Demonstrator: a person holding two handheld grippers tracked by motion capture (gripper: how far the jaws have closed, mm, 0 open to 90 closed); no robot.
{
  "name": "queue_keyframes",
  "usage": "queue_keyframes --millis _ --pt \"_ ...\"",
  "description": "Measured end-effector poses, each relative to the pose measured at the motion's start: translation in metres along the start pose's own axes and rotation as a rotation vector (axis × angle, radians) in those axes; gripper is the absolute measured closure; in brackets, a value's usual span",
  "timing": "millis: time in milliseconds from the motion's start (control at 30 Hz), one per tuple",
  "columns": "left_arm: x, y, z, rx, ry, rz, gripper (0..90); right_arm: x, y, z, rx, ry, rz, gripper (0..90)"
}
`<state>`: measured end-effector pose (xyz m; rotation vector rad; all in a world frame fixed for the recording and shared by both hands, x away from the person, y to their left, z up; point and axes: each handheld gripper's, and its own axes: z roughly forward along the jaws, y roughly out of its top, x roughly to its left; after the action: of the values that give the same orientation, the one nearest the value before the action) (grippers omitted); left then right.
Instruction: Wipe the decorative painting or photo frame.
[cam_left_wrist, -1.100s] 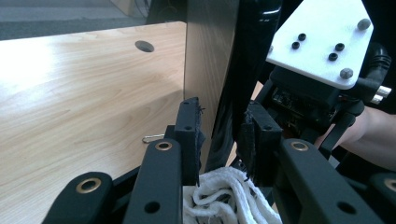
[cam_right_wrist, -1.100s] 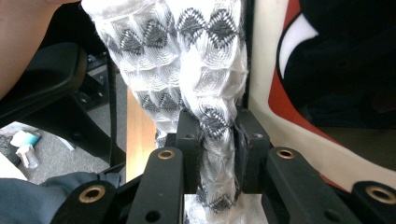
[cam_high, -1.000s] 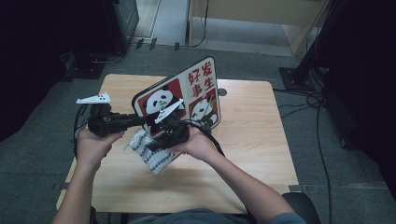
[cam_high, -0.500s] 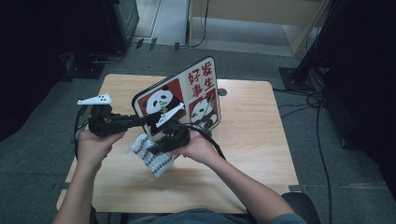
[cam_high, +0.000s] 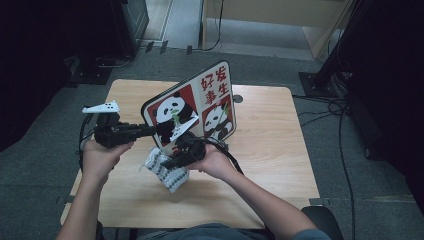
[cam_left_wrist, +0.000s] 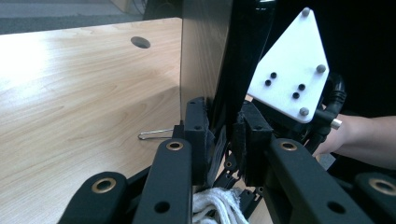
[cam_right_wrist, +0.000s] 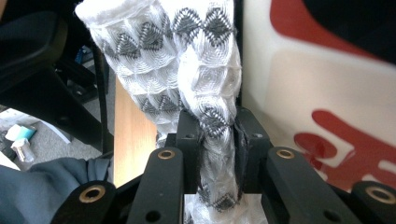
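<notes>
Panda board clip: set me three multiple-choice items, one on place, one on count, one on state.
1. Where is the white patterned cloth relative to the panda board?
A. at its near lower edge
B. on top of it
C. on the floor

2. How many pandas are on the board?
A. one
B. two
C. four

3. The right gripper is:
A. open
B. shut on nothing
C. shut on the cloth

1 A: high view shows it there.
2 B: two panels, one panda each.
3 C: pads squeeze the cloth.

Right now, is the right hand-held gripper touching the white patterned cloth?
Touching. In the right gripper view, the right hand-held gripper has both pads pressed on the white patterned cloth, which is bunched and squeezed between them.
</notes>
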<state>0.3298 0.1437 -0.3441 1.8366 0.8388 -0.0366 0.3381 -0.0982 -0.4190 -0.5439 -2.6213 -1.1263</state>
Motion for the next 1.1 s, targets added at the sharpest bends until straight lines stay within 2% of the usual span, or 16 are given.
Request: queue_keyframes --millis 367,533,733,867,1100 --pt "-0.001 0.0 0.0 0.005 0.0 0.0 77.3 -0.004 -0.013 0.006 0.004 -0.002 0.002 75.6" --pt "-0.001 0.0 -0.001 0.005 0.0 0.001 77.3 -0.009 -0.021 0.008 0.027 -0.014 -0.018 75.5" --pt "0.0 0.0 -0.001 0.008 -0.004 -0.002 77.2 -0.013 -0.03 0.009 0.029 -0.02 -0.024 75.6" --pt "0.0 0.0 -0.001 0.009 -0.004 -0.003 77.1 -0.016 -0.037 0.011 0.033 -0.045 -0.06 75.4" --pt "0.0 0.0 -0.001 0.008 -0.003 0.0 77.3 -0.018 -0.04 0.008 0.024 -0.054 -0.049 75.7"
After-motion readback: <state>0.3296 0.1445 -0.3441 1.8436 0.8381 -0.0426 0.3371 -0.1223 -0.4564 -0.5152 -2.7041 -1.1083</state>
